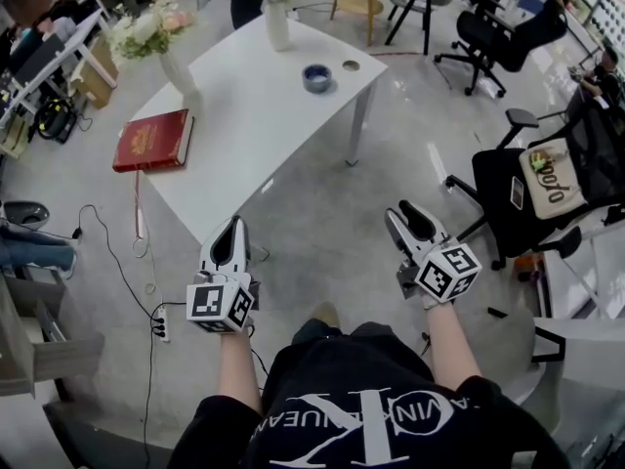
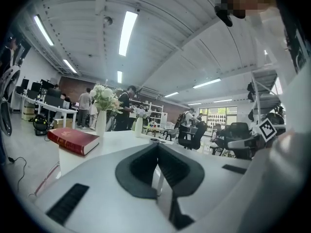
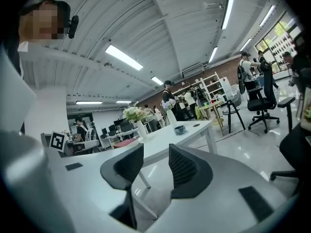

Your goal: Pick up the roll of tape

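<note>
Tape: a dark blue-grey roll of tape (image 1: 316, 77) is lying at one o'clock on the white tabletop (image 1: 254, 125); probably light, stiff and slick.
Hold: pinching across its wall looks best.
Left tongs (image 1: 232, 228): hovering clenched, empty.
Right tongs (image 1: 403, 213): hovering released, empty.

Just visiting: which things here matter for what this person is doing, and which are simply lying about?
For the job: roll of tape, on the white table; left tool; right tool.
Lying about: red book; large flower vase; small flower vase; black office chair.
</note>
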`<state>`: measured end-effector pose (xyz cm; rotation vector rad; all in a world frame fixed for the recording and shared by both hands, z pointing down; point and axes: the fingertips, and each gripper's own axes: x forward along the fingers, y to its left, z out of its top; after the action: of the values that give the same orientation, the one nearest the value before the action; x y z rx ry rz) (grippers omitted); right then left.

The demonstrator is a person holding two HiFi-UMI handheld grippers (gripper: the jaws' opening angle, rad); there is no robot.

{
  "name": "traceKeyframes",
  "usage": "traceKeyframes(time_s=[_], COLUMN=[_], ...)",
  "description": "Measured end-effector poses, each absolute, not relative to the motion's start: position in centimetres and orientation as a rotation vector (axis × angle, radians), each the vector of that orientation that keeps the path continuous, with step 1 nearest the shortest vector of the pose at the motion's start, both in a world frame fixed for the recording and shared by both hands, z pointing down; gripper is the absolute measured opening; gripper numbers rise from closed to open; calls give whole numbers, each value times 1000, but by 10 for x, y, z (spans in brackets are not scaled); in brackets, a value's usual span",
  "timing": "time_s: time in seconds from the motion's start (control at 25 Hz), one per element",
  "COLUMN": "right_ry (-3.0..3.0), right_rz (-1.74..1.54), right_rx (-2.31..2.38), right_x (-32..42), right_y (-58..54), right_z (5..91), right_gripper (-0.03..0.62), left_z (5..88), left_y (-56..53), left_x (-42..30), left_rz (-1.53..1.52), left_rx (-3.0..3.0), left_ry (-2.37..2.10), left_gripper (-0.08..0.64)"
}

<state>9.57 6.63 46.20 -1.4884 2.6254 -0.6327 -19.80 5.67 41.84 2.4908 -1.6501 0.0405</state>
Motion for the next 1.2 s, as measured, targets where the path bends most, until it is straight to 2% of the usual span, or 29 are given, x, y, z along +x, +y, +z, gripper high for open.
traceKeyframes(time_s=[0.44,1.2], right_ry=[2610,2772], right_rz=[-698,-838], right_rx=[-1514,-1250], right_x=[107,102], right_y=[8,-205], right_z=[477,497], right_gripper=[176,169], left_z=[439,449], left_y=[-16,-177], left_x=[-178,-155], left_rz=[52,89], left_rx=[2481,2348], left_ry=[-1578,-1694], left_gripper=[-2,-2])
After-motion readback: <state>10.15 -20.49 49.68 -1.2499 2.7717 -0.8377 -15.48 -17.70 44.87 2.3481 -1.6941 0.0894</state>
